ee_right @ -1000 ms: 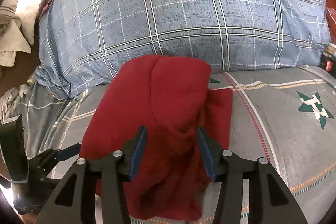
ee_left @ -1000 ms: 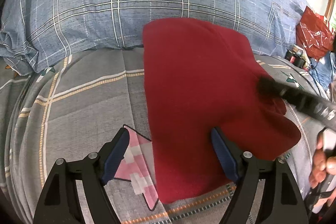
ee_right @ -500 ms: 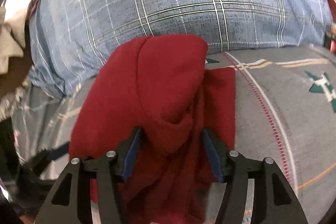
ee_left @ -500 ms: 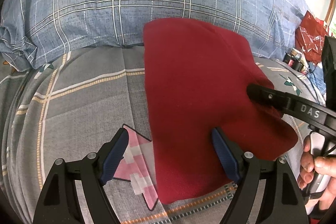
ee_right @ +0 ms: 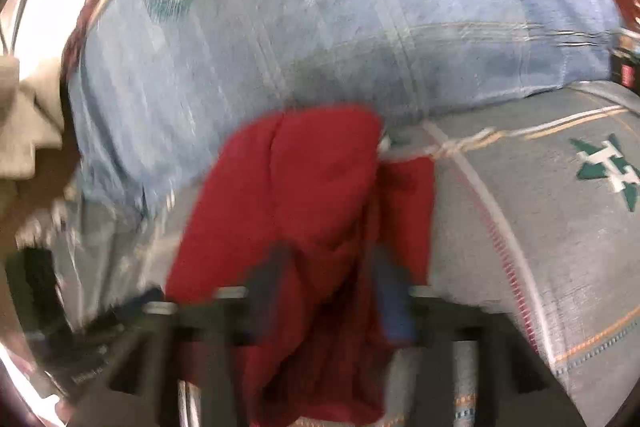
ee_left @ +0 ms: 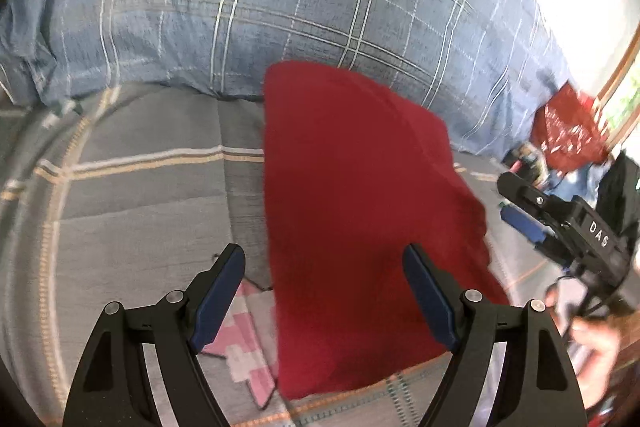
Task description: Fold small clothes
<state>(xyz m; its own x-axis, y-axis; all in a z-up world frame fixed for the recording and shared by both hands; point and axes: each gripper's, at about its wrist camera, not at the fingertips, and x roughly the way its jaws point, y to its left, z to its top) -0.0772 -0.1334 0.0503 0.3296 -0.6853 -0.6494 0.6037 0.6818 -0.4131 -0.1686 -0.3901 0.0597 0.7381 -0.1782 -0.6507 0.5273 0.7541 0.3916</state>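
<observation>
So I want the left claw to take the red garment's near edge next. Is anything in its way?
Nothing visible: the left claw is open right over the red garment on the grey bedspread. The right claw is off to the side, clear of it.

Red garment (ee_left: 360,211), folded, flat on bedspread (ee_left: 140,211)

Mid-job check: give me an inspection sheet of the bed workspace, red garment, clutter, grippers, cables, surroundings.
Surface: grey plaid bedspread, soft.
Job's things: red garment lying folded on it, far edge against blue plaid pillow.
Clutter: red bag and small items beyond the pillow, blurred.
Grippers: left gripper open, above the garment's near edge; right gripper open, jaws just opened, clear of the garment.
Cables: nothing seen.
Surroundings: bright window, right.
</observation>
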